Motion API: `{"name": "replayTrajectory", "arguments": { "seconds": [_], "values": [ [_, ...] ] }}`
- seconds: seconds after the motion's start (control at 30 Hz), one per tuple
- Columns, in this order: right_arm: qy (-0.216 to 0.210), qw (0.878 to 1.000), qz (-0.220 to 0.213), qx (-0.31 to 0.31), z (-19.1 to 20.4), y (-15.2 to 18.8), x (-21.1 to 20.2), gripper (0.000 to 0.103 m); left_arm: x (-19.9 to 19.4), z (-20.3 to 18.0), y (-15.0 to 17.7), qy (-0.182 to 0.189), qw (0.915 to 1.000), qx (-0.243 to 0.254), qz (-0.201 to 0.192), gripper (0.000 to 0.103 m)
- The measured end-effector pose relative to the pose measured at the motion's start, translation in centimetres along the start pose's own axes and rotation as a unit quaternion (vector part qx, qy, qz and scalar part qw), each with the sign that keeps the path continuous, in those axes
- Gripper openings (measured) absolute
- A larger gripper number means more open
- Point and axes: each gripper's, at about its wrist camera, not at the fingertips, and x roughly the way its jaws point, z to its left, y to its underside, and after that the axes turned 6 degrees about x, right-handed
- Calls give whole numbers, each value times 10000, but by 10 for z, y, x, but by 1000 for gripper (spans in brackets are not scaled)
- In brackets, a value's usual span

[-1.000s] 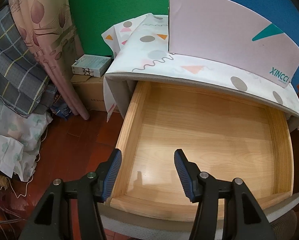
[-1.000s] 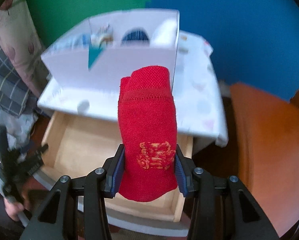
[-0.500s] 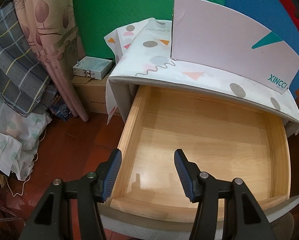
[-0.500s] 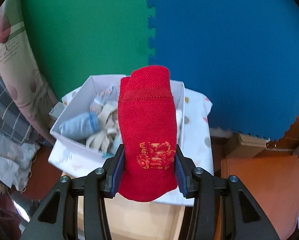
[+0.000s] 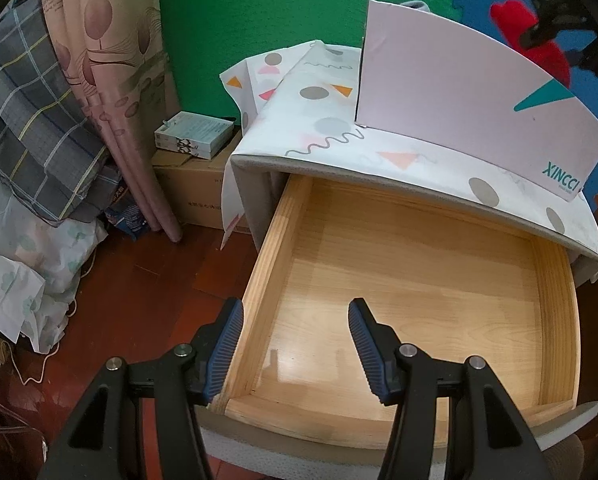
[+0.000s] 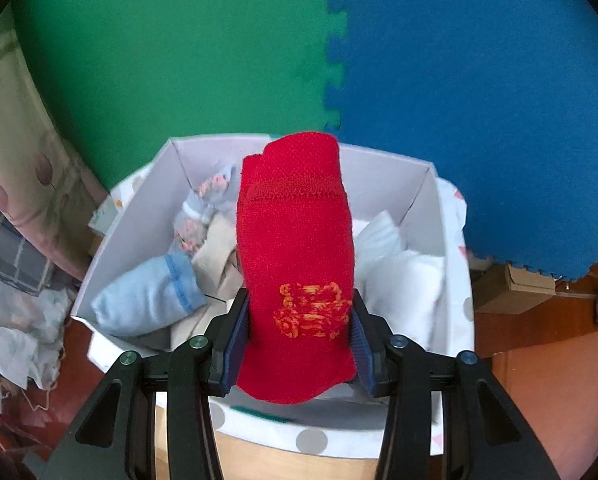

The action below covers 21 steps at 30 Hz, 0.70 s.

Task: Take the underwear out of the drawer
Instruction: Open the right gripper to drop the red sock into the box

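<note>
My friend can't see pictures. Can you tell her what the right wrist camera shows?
The right gripper holds a rolled red garment above a white box of folded clothes. Green and blue foam mats cover the wall behind.

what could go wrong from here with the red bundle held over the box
1. The right hand-held gripper pinches only the lower end of the red rolled garment, so the roll might unfold or slip before it is lowered.
2. The white box already holds a light blue roll and white pieces; the red one could land on top and tumble over the rim.
3. The drawer stands open under the tabletop, so a dropped item may fall back inside.
</note>
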Motion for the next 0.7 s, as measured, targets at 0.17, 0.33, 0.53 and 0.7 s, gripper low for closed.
{"name": "replayTrajectory", "arguments": {
  "seconds": [0.17, 0.33, 0.53, 0.7],
  "values": [
    [46, 10000, 83, 12, 7, 2, 17, 46, 1, -2, 0, -20, 10000, 22, 18, 56],
    [77, 10000, -35, -21, 10, 5, 17, 52, 2, -2, 0, -20, 10000, 17, 43, 56],
    [-51, 9994, -312, -108, 9, 22, -10, 75, 2, -4, 0, -51, 9999, 90, 49, 56],
    [-116, 9974, -685, -190, 1, 59, -51, 90, 2, -5, 1, -39, 10000, 77, 26, 56]
  ]
}}
